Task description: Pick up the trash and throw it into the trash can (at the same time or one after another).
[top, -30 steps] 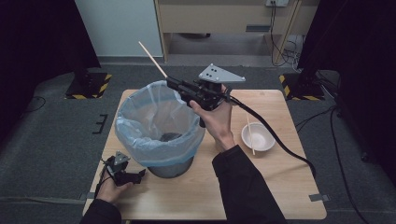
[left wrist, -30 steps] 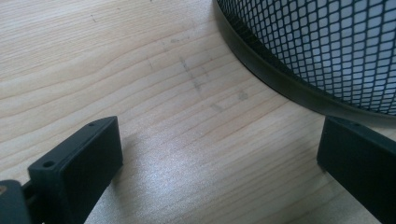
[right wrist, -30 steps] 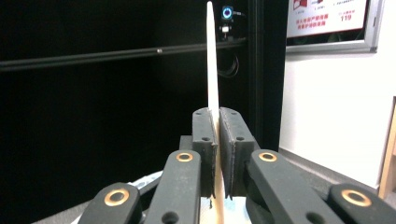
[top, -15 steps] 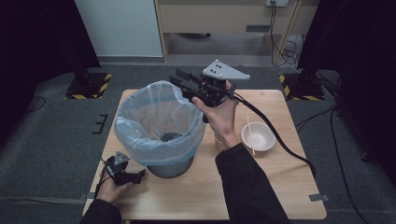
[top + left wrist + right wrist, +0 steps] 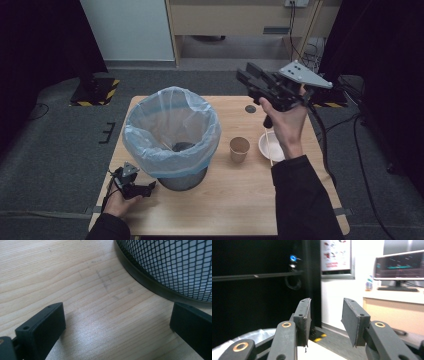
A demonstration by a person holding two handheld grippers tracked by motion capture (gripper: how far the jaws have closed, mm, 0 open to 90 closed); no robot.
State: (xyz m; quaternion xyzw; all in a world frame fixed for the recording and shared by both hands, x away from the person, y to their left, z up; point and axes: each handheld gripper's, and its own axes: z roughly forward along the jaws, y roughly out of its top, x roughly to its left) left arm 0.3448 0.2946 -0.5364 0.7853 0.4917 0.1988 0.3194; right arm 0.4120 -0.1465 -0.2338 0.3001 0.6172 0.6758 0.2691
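A mesh waste bin (image 5: 187, 177) lined with a pale blue bag (image 5: 170, 117) stands on the left half of the wooden table (image 5: 235, 200). Something dark lies at the bottom of the bag. My right gripper (image 5: 245, 72) is held up in the air over the table's far right part, away from the bin. Its jaws have just been opening and nothing is between them (image 5: 325, 302). My left gripper (image 5: 149, 187) rests on the table at the bin's near left, open and empty (image 5: 117, 307), with the bin's mesh wall (image 5: 170, 265) just ahead.
A brown paper cup (image 5: 239, 149) stands right of the bin. Beside it a white bowl (image 5: 276, 150) holds a thin wooden stick. A small dark disc (image 5: 250, 108) lies on the table farther back. The right gripper's cable (image 5: 325, 145) trails off the right edge.
A second ago the right gripper held a long wooden stick over the bin. The stick has left the jaws, they have opened, and the hand has swung right, uncovering the cup.
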